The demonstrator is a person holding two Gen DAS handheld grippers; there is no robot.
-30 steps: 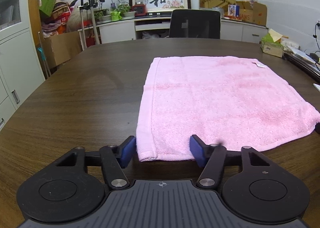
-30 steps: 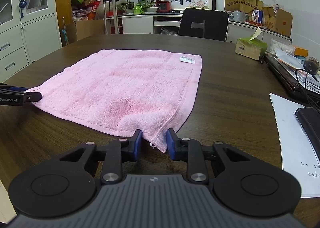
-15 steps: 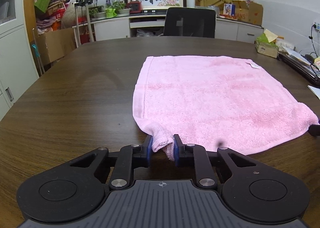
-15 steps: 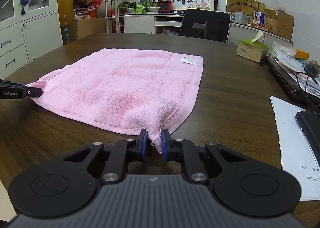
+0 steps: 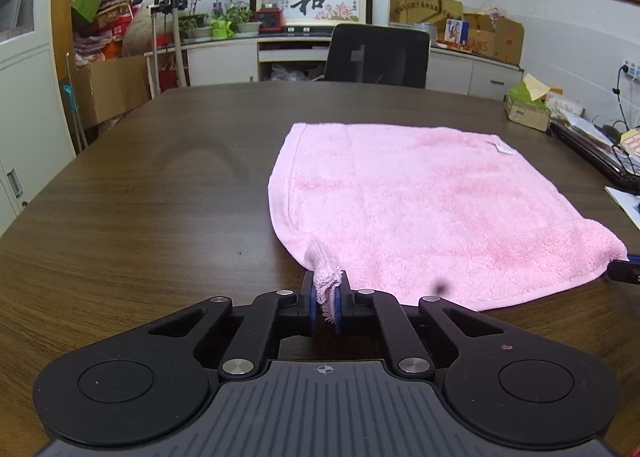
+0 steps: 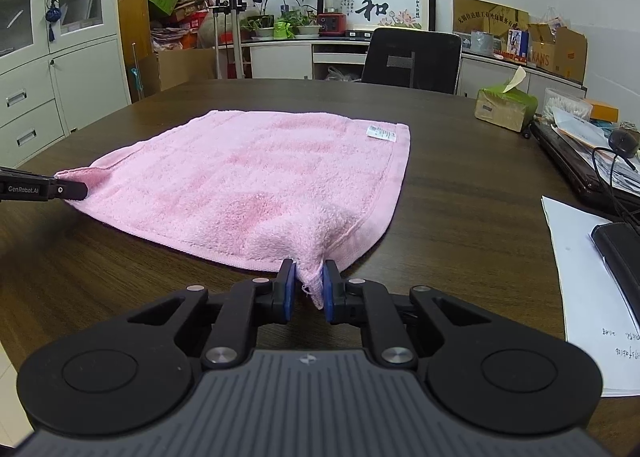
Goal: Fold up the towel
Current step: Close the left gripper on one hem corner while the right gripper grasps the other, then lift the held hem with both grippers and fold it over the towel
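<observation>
A pink towel lies spread flat on the dark wooden table, its white label at the far right corner. My left gripper is shut on the towel's near left corner, which bunches between the blue pads. In the right wrist view the towel fills the middle, and my right gripper is shut on the near right corner, lifted slightly into a small peak. The left gripper's tip shows at the left edge of that view.
A black office chair stands behind the table's far edge. On the right side lie a green tissue box, a laptop with papers and cables, a white sheet and a black case.
The left jaws went from wide open around the near left corner to shut on it, gathering the cloth. The right jaws closed tighter on the near right corner.
</observation>
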